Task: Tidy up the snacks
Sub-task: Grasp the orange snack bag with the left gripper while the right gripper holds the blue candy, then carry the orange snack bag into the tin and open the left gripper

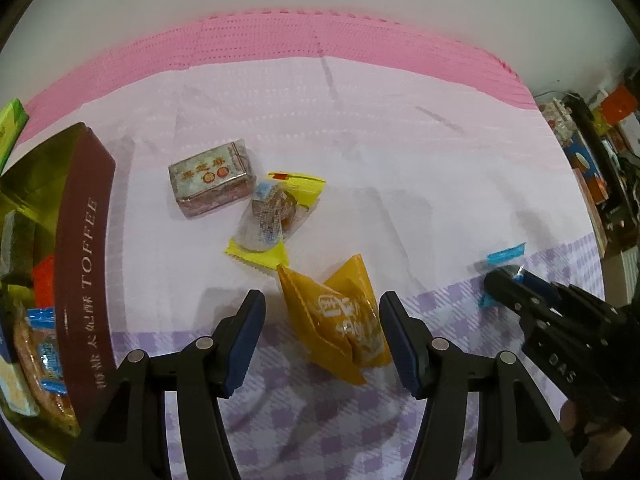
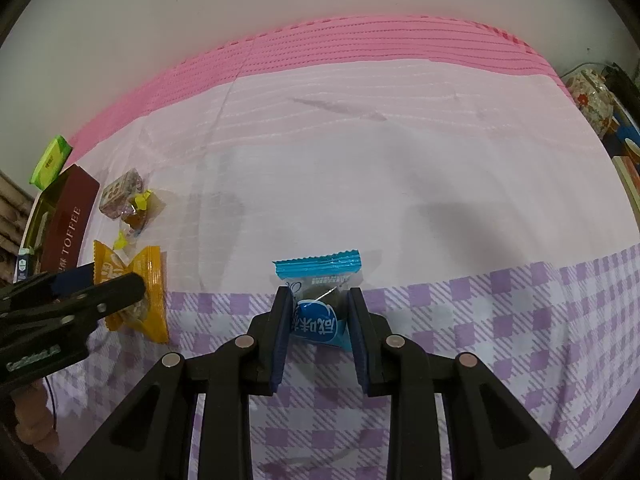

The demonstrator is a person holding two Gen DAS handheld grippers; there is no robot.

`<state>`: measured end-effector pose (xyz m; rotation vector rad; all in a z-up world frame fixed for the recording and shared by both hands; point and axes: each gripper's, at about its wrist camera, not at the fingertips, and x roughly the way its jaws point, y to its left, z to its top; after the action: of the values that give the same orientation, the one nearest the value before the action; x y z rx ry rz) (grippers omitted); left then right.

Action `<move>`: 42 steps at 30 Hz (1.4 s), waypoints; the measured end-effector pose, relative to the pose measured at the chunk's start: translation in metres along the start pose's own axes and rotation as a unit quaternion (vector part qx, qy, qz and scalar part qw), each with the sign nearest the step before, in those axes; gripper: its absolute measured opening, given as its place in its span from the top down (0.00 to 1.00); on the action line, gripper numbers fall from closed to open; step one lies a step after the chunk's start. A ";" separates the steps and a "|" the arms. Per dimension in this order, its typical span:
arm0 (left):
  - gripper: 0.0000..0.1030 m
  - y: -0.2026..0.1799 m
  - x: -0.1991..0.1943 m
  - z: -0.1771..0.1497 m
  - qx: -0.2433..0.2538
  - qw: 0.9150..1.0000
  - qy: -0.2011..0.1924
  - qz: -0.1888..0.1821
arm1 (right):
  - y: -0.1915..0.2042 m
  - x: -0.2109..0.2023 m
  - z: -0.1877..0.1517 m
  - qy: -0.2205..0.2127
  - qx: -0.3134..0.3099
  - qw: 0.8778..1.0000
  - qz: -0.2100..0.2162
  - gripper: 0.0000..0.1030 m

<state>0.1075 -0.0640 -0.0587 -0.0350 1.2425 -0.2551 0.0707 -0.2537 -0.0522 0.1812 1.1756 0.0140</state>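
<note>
Left hand-held gripper [image 1: 322, 320] angled steeply down, jaws apart; right hand-held gripper [image 2: 318, 312] angled down, clamped.

Checked cloth [image 2: 520, 320], pink mat [image 2: 360, 40]

"TOFFEE" on brown box [image 1: 82, 264]

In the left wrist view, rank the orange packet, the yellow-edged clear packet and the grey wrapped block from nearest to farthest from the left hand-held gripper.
1. Orange packet: between the open fingers of the left hand-held gripper.
2. Yellow-edged clear packet: just beyond, slightly left.
3. Grey wrapped block: farthest, further left, nearer the toffee box.
</note>
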 end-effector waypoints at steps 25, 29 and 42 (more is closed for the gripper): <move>0.60 0.013 -0.014 -0.029 0.009 1.000 0.011 0.015 | 0.006 0.000 -0.003 -0.011 -0.021 1.000 -0.018 0.75; 0.60 0.009 -0.021 -0.030 0.011 1.000 0.009 0.018 | 0.007 0.001 -0.003 -0.013 -0.026 0.999 -0.023 0.74; 0.60 0.031 -0.069 -0.028 0.002 1.000 -0.024 0.015 | 0.006 0.002 -0.004 -0.014 -0.025 0.999 -0.023 0.74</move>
<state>0.0660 -0.0163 -0.0085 -0.0191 1.1934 -0.2295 0.0685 -0.2467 -0.0541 0.1092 1.1506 0.0002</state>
